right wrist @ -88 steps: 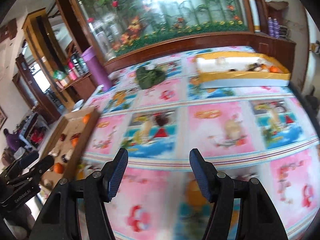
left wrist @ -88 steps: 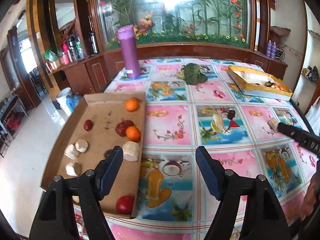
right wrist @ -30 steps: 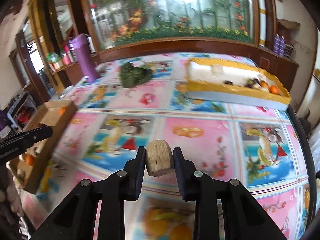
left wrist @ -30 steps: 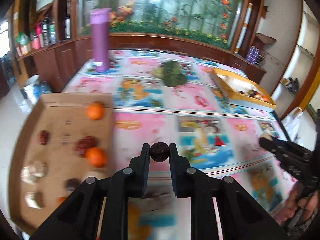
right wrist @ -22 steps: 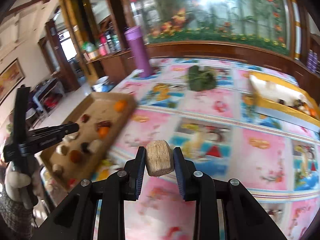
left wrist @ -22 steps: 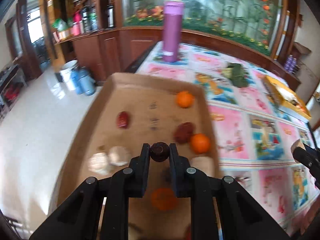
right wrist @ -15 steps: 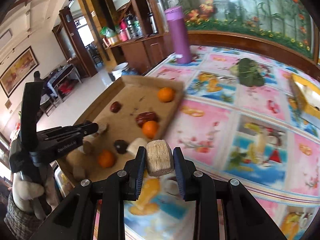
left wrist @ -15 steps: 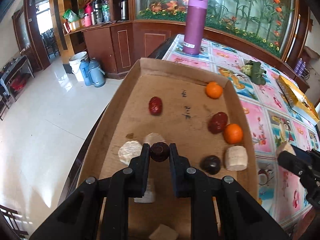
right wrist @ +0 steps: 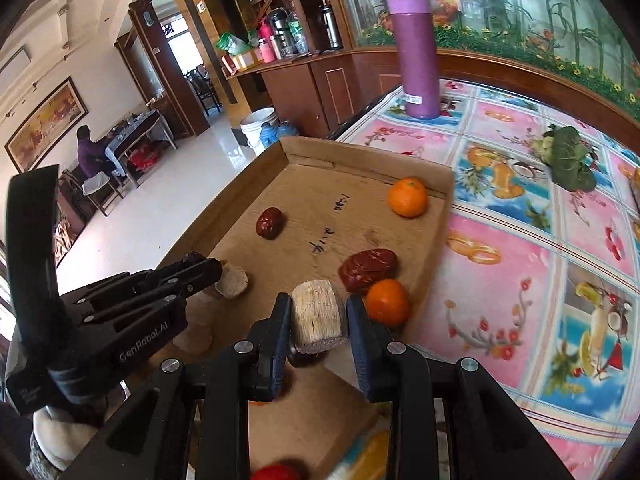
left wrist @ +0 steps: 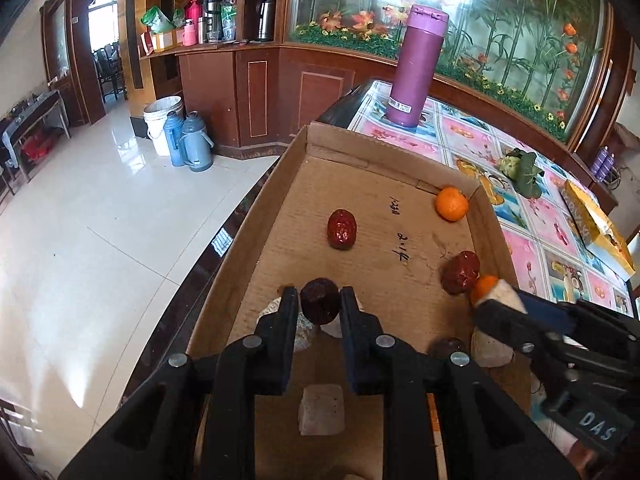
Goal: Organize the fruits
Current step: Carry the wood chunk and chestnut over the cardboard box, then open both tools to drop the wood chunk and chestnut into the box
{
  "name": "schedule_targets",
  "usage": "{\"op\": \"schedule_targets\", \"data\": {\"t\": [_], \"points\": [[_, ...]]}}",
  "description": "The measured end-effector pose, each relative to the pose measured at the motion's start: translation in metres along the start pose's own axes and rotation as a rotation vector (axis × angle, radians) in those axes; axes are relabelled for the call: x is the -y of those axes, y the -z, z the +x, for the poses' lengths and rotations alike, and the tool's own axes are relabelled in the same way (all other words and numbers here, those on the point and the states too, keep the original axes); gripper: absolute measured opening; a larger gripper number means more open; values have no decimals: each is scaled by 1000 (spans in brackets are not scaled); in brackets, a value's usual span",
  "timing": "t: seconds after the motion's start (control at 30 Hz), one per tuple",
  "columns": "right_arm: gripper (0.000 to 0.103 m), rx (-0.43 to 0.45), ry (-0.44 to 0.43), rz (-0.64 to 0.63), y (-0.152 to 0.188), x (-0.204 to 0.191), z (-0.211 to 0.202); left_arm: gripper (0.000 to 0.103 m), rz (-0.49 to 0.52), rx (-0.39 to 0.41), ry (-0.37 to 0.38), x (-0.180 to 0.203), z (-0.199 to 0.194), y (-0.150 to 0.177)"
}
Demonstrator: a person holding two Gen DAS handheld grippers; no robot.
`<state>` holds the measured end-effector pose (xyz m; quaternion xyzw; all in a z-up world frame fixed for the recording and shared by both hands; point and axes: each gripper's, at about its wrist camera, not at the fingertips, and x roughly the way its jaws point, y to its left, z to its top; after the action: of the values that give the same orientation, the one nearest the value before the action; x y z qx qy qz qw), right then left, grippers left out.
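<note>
While both grippers tilt down over the cardboard tray, the left gripper pinches a dark date and the right gripper clamps a pale cylinder. Pale chunks beneath the left fingers are half hidden. Farther off lie a red date and an orange, the bottle beyond.
</note>
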<state>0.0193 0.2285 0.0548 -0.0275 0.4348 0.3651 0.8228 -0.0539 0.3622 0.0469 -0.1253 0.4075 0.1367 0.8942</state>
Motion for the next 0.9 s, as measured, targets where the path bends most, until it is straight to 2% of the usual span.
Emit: {"op": "schedule_targets", "data": {"t": [0.17,0.3,0.43,0.6,0.67,0.8,0.9], "points": [[31,-31,-1,-19,-5,-8,21,26,-20,1,27,-6,1,-2],[32,-49,4,-24,-4,-11,32,36,-42,3,50,-8,2,-4],[32,-47,11,-29,-3,-13,35,51,-64,11,63,-12,-1,-3],[44,-22,20,-36,-2,-12,27,52,-87,28,72,-17,-15,-1],[44,-3,23,-38,-1,-11,18,54,-89,52,63,-16,-26,0],[50,51,48,-33,4,-3,-13,60,-75,130,-5,-8,-54,5],[56,107,87,-31,13,4,-42,68,-38,241,-159,9,-80,13]]}}
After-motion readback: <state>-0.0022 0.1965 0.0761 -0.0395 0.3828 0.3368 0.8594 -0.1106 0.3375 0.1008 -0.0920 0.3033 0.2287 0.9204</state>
